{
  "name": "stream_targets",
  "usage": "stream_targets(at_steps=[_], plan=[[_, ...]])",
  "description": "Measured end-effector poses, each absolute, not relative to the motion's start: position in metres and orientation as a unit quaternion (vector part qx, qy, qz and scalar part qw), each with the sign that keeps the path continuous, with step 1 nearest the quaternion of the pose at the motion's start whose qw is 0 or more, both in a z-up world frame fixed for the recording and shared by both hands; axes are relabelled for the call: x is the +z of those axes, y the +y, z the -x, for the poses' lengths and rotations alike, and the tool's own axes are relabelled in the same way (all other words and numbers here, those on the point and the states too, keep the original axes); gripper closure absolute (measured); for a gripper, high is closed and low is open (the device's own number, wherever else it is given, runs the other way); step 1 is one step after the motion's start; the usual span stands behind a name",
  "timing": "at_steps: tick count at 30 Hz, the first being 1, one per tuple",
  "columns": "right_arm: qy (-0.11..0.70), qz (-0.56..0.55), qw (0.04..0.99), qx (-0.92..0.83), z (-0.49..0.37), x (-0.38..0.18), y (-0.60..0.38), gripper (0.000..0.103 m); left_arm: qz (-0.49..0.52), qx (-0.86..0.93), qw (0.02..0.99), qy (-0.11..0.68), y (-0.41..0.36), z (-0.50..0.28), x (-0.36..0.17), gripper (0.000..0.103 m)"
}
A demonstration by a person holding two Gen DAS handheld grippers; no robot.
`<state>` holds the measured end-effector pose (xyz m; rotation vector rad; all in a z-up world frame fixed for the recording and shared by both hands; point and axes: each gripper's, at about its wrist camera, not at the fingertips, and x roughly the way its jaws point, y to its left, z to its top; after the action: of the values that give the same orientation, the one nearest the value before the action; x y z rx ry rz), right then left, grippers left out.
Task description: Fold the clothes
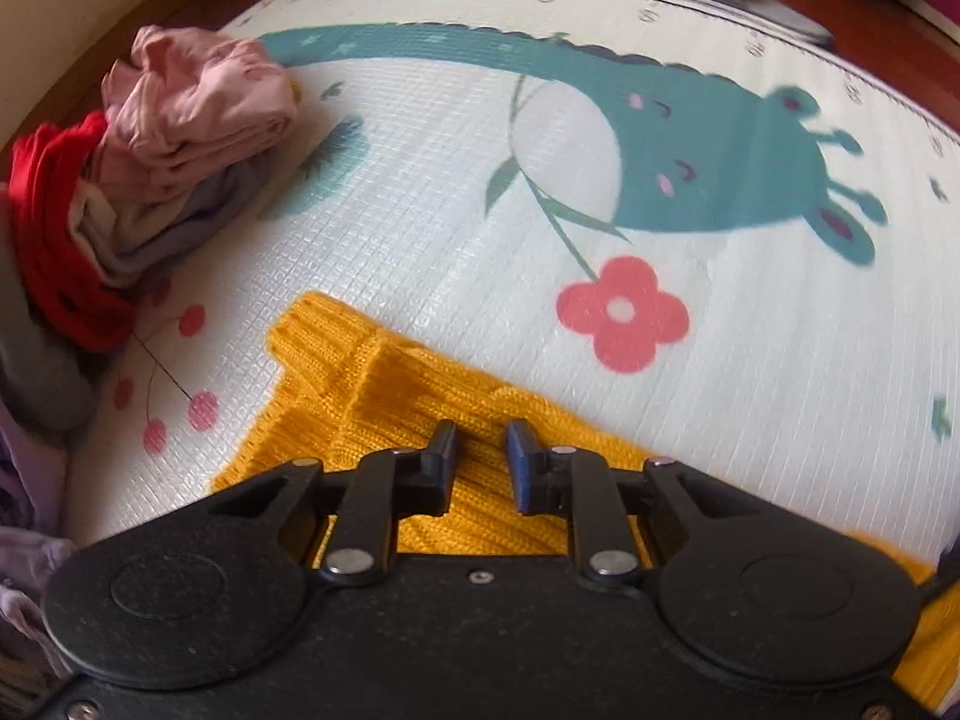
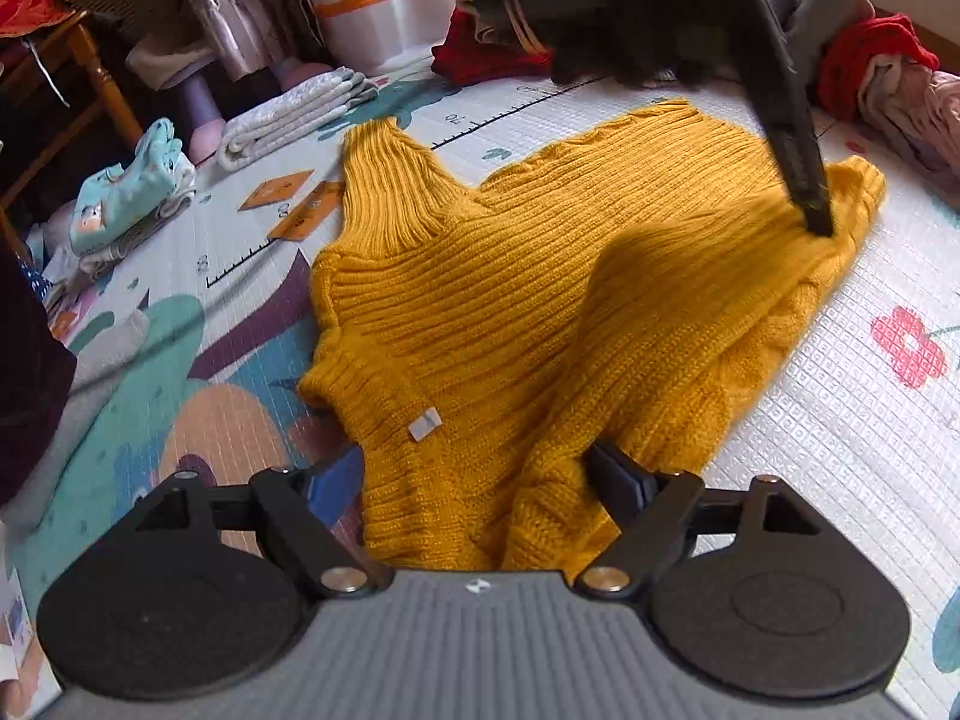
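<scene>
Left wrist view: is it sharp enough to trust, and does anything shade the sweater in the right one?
Left wrist view: mustard-yellow ribbed knit sweater crisp near the tongs, teal cartoon print on the white quilted play mat smeared toward the curved rim. Right wrist view: a soft shadow crosses the sweater's middle, dark blurred mass overhead.

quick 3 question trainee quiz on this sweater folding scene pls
1. True or false: the right gripper has its jaws spread wide over the near edge of the yellow sweater.
2. Which garment tops the pile at the left of the play mat? A) pink B) green C) black
3. Fill in: in the left wrist view, the left gripper sits over the sweater with its jaws only ___ apart.

Key: 1 true; 2 A; 3 slightly
</scene>
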<state>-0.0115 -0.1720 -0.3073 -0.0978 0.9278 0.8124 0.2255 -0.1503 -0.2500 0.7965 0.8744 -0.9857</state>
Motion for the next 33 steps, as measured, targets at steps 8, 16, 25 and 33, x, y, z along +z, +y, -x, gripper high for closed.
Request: stream_targets(at_steps=[8,16,25,33], plan=[[0.415,0.035,0.823,0.386,0.011,-0.279,-0.179,0.024,-0.319,-0.42,0.745,0.409,-0.081,-0.228,-0.176,0.084],[0.433,0.094,0.795,0.415,-0.015,-0.226,-0.179,0.024,-0.239,-0.342,0.779,0.468,0.07,-0.159,-0.151,0.058],[0.46,0.159,0.757,0.436,-0.074,-0.166,-0.138,0.024,-0.024,-0.177,0.843,0.507,0.216,-0.112,-0.204,0.058],[0.47,0.049,0.781,0.409,-0.096,-0.192,-0.103,0.029,0.142,-0.08,0.852,0.497,0.277,-0.111,-0.236,0.058]])
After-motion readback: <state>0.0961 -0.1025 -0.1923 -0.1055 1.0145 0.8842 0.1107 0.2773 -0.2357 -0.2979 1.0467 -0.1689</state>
